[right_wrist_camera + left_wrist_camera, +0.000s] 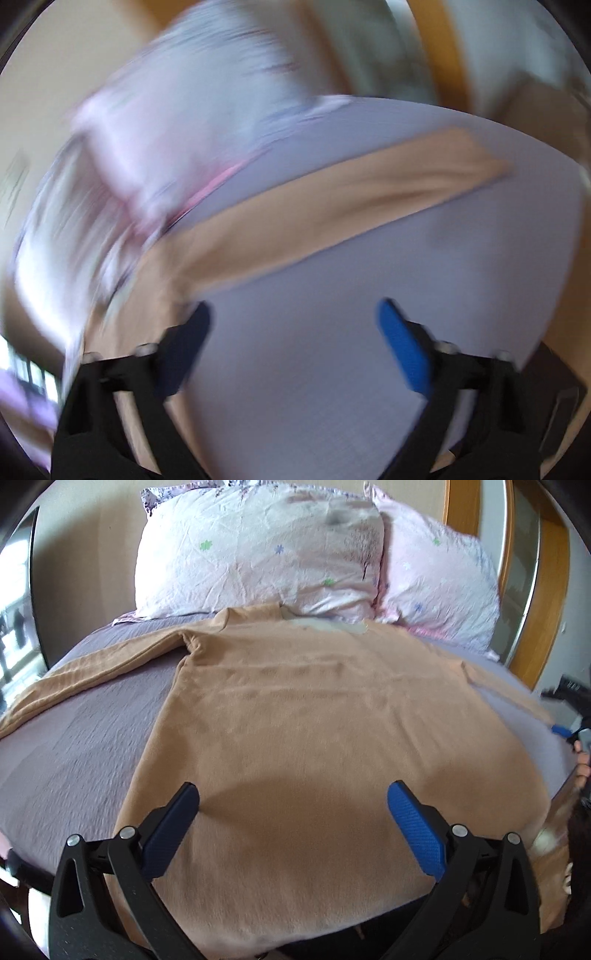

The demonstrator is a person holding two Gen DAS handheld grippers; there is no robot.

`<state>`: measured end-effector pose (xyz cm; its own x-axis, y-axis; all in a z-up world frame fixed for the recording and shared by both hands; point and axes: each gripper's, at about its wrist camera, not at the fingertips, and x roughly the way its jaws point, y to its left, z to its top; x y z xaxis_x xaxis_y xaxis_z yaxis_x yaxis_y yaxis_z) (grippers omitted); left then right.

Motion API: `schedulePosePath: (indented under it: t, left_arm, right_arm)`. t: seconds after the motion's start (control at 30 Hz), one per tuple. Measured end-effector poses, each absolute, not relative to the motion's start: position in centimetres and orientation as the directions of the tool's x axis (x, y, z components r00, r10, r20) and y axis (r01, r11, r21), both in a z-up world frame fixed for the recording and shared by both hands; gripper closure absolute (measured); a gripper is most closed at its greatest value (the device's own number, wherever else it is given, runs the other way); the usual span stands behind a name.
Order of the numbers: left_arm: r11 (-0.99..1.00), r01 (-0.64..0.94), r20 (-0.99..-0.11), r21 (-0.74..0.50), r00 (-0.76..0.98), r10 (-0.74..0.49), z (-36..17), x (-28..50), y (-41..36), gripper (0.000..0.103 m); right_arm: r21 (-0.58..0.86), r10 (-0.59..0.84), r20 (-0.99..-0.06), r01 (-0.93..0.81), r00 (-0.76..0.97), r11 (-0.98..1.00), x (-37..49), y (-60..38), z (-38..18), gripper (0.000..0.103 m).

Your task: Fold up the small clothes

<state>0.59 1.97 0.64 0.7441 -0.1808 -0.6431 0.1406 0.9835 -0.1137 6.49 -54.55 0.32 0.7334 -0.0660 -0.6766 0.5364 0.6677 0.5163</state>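
A tan long-sleeved top [314, 716] lies spread flat on a purple bed sheet [85, 746], collar toward the pillows, left sleeve [85, 675] stretched out to the left. My left gripper [293, 794] is open and empty, hovering over the top's lower hem. The right wrist view is motion-blurred: my right gripper [293, 314] is open and empty above bare sheet [332, 332], with the top's right sleeve [351, 195] stretched across just beyond it. Part of the right gripper [570, 694] shows at the right edge of the left wrist view.
Two pale floral pillows [258, 550] [436, 576] lean against the wall at the bed's head. A wooden door frame [550, 602] stands at the right. A window [14, 627] is at the far left. The bed's near edge is just below the hem.
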Motion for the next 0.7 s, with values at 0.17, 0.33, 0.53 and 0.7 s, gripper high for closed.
schedulePosePath:
  t: [0.17,0.33,0.53,0.7]
  left_arm:
    - [0.965,0.175,-0.53,-0.195,0.809,-0.254,2.6,1.5,4.5,0.002]
    - [0.935,0.174,-0.47,-0.31,0.826,-0.31,3.6,3.1,8.1,0.002]
    - [0.922,0.076,-0.437,-0.38,0.864,-0.251,4.0,3.9,13.6,0.002]
    - [0.87,-0.042,-0.429,-0.492,0.881,-0.2,4.1,4.5,19.3,0.002]
  right_arm:
    - [0.586,-0.072,-0.707,0.64,0.703,0.497,7.3,-60.8,-1.5,0.03]
    - [0.628,-0.109,-0.687,0.662,0.719,0.408,8.4,-63.6,-2.0,0.036]
    - [0.55,-0.19,-0.723,0.719,0.665,0.424,10.3,-65.2,-2.4,0.095]
    - [0.489,-0.161,-0.556,0.478,0.815,0.73,14.2,-56.0,5.7,0.097]
